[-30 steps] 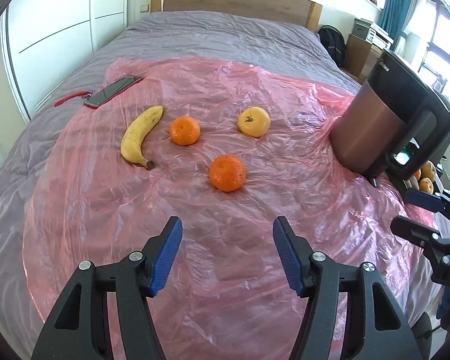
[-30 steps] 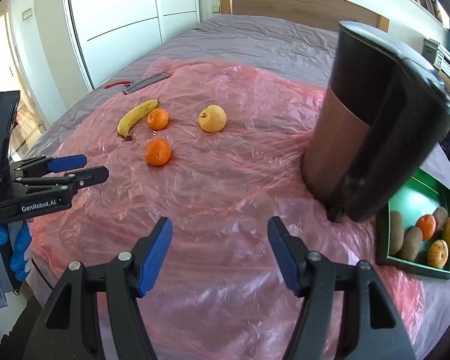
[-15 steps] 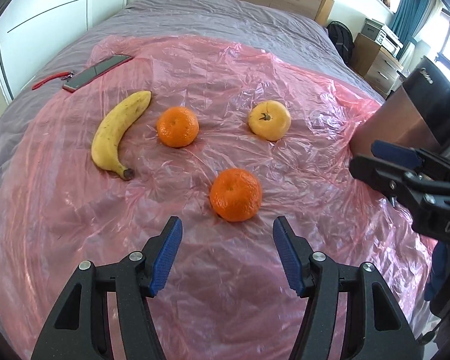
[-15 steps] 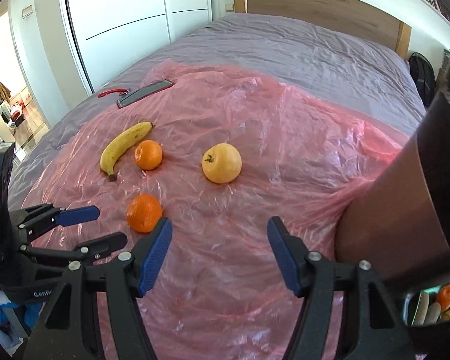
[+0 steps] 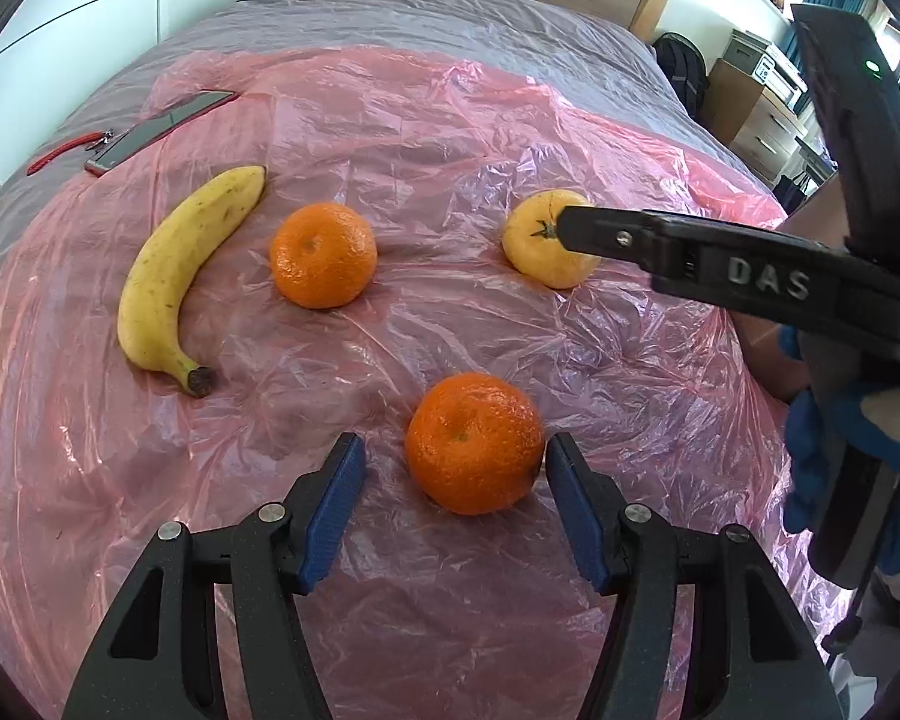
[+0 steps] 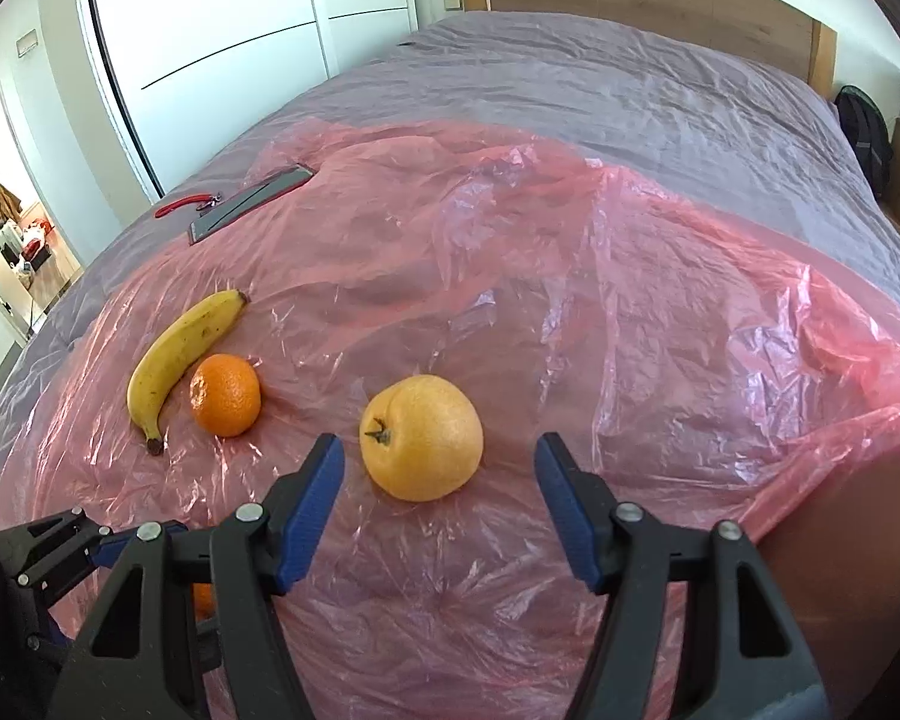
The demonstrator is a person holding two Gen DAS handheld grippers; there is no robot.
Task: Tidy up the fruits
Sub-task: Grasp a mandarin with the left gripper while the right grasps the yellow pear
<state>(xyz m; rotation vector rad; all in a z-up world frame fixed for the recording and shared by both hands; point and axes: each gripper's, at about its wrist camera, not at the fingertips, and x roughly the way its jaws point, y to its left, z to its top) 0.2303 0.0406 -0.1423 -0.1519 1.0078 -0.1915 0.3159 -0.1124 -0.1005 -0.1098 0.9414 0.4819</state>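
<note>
A near mandarin lies on the pink plastic sheet, just ahead of and between the blue pads of my open left gripper, nearer the right pad. A banana, a second mandarin and a yellow round fruit lie farther back. My open right gripper hovers with the yellow fruit just ahead, between its pads and closer to the left one. The banana and second mandarin lie to its left.
A phone with a red strap lies at the sheet's far left edge on the grey bed. A brown container stands at the right edge of the right wrist view. A wardrobe is on the left, a headboard behind.
Both grippers have moved forward and down toward the fruit. The left has closed in on the near mandarin, the right on the yellow fruit. Both stay open.
</note>
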